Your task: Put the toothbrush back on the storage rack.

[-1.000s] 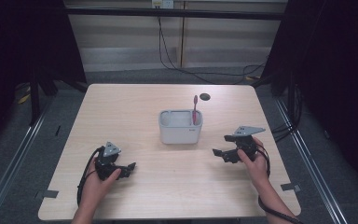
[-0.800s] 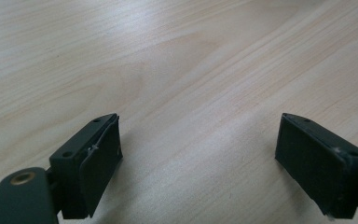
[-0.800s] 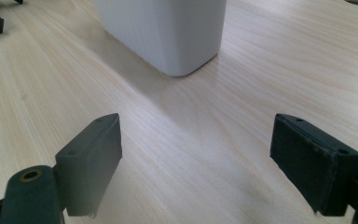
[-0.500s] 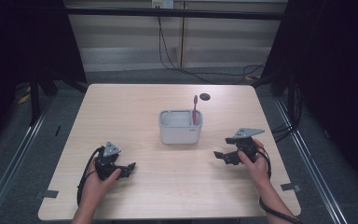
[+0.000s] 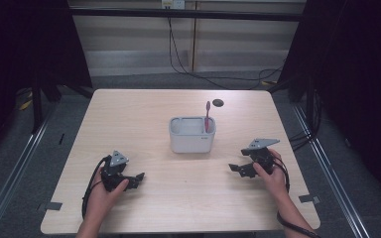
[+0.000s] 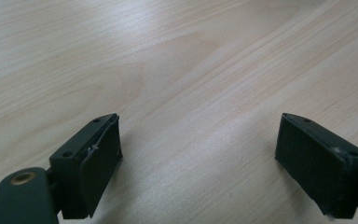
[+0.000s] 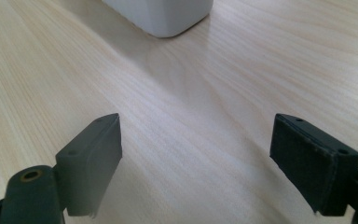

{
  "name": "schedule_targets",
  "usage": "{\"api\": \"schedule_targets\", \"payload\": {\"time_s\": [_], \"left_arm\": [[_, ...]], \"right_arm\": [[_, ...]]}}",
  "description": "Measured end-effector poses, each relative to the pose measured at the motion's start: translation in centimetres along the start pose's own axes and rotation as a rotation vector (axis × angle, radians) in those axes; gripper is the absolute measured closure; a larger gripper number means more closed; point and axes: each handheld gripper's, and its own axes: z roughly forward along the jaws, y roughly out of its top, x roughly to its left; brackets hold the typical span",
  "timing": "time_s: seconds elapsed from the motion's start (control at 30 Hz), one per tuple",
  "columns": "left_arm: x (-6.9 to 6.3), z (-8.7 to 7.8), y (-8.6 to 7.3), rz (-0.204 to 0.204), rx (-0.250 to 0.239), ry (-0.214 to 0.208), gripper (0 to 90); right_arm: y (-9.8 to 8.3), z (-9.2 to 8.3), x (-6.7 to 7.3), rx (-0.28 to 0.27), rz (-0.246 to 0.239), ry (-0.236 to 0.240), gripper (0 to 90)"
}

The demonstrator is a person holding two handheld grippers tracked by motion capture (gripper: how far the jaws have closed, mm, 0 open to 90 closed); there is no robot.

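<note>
A white rectangular plastic holder point(image 5: 192, 134) stands at table centre with a red toothbrush point(image 5: 207, 115) upright in its right compartment, brush head too small to make out, while the left gripper point(image 5: 138, 176) at seven o'clock and right gripper point(image 5: 234, 168) at four o'clock rest spread wide, gripping nothing.

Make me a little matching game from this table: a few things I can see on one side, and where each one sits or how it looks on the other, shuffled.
Things:
1. white holder
2. red toothbrush
3. dark round spot
4. left gripper

Descriptions:
A. near the table's far edge, behind the holder
B. held low near the front left of the table, jaws open
C. at the middle of the table
D. standing upright in the holder's right compartment

Pairs: 1-C, 2-D, 3-A, 4-B
</note>
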Motion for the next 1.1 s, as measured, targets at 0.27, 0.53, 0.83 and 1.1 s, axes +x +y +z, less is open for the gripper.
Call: {"api": "schedule_targets", "payload": {"time_s": [0.27, 0.53, 0.83, 1.1], "left_arm": [[0.0, 0.0, 0.0, 0.000, 0.000, 0.000, 13.8], [0.0, 0.0, 0.0, 0.000, 0.000, 0.000, 13.8], [0.0, 0.0, 0.0, -0.003, -0.001, -0.002, 13.8], [0.0, 0.0, 0.0, -0.004, 0.000, -0.002, 13.8]], "right_arm": [[-0.3, 0.1, -0.1, 0.019, -0.010, -0.006, 16.3], [-0.8, 0.3, -0.3, 0.047, -0.026, -0.022, 16.5], [-1.2, 0.2, -0.5, 0.027, -0.039, -0.026, 15.1], [-1.2, 0.2, -0.5, 0.031, -0.031, -0.034, 13.3]]}}
